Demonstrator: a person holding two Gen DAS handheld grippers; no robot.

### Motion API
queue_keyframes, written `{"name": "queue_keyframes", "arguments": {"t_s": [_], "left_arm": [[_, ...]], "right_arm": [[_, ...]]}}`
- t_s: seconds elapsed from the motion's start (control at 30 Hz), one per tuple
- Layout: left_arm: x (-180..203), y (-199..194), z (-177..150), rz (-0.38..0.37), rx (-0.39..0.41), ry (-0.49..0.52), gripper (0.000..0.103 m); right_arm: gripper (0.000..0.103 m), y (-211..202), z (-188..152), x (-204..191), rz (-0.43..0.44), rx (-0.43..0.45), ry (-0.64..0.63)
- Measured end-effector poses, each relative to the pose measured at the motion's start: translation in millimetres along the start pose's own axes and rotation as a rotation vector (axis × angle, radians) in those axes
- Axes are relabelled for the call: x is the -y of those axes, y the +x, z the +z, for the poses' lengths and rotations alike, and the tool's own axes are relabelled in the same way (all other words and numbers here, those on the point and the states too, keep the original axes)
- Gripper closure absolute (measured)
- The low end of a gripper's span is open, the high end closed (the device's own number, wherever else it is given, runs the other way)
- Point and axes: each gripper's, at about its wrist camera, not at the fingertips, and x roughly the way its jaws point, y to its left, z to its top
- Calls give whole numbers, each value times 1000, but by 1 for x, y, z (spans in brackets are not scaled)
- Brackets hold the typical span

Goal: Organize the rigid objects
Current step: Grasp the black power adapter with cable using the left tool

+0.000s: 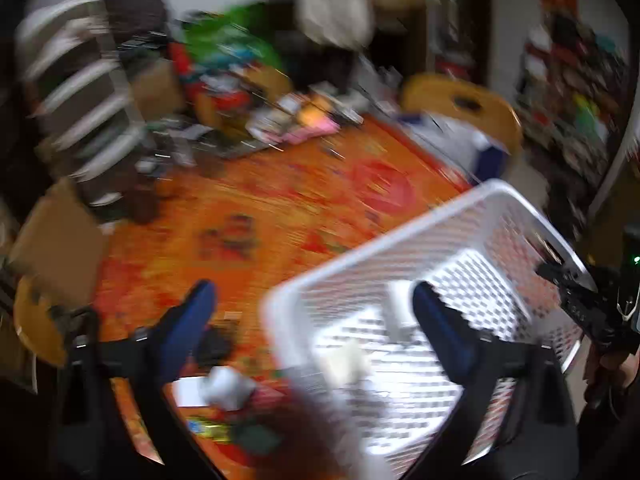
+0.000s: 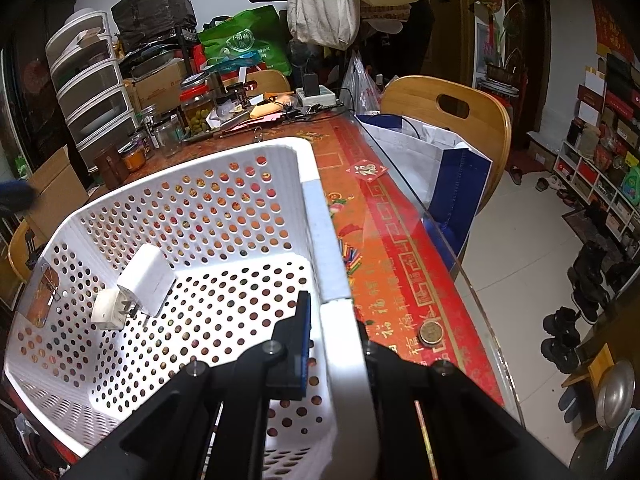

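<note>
A white perforated basket (image 2: 224, 208) stands on the orange-red table (image 2: 400, 248). My right gripper (image 2: 334, 320) is shut on the basket's right rim, one finger (image 2: 302, 320) inside the wall. Two white plug adapters (image 2: 146, 276) (image 2: 108, 308) lie in the basket at its left. The left wrist view is blurred by motion. There my left gripper (image 1: 312, 304) is open and empty, straddling the basket's near-left corner (image 1: 280, 304). A white adapter (image 1: 400, 312) shows inside the basket. A crumpled white object (image 1: 228, 388), a black object (image 1: 216, 344) and a dark red-brown blur (image 1: 296, 432) lie below the gripper.
Jars, a drawer tower (image 2: 92, 92), boxes and bags crowd the table's far side. A wooden chair (image 2: 452, 120) with a white-blue bag (image 2: 436, 152) stands at the right edge. A coin (image 2: 431, 333) and coloured sticks (image 2: 352, 258) lie right of the basket. Shoes and shelves line the floor at the right.
</note>
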Motion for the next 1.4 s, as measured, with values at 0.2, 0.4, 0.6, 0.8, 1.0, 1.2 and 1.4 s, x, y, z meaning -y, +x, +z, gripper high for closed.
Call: {"name": "queue_keyframes", "arguments": {"t_s": [0.2, 0.4, 0.6, 0.8, 1.0, 1.2, 1.4], "left_arm": [[-120, 31, -48, 104, -67, -248, 0], [-152, 126, -90, 35, -273, -296, 0], [-150, 176, -98, -40, -349, -332, 0], [-134, 197, -97, -30, -370, -304, 0], [-131, 195, -98, -11, -349, -305, 28], [-131, 177, -98, 52, -274, -295, 30], [-133, 155, -92, 135, -181, -281, 30]], "right_arm": [[96, 0, 1, 0, -3, 1, 1], [96, 1, 1, -1, -9, -1, 2], [96, 1, 1, -1, -22, -1, 1], [97, 1, 1, -2, -34, -4, -6], [96, 0, 0, -2, -39, 0, -1], [96, 0, 0, -1, -42, -3, -2], [97, 0, 0, -1, -43, -4, -3]]}}
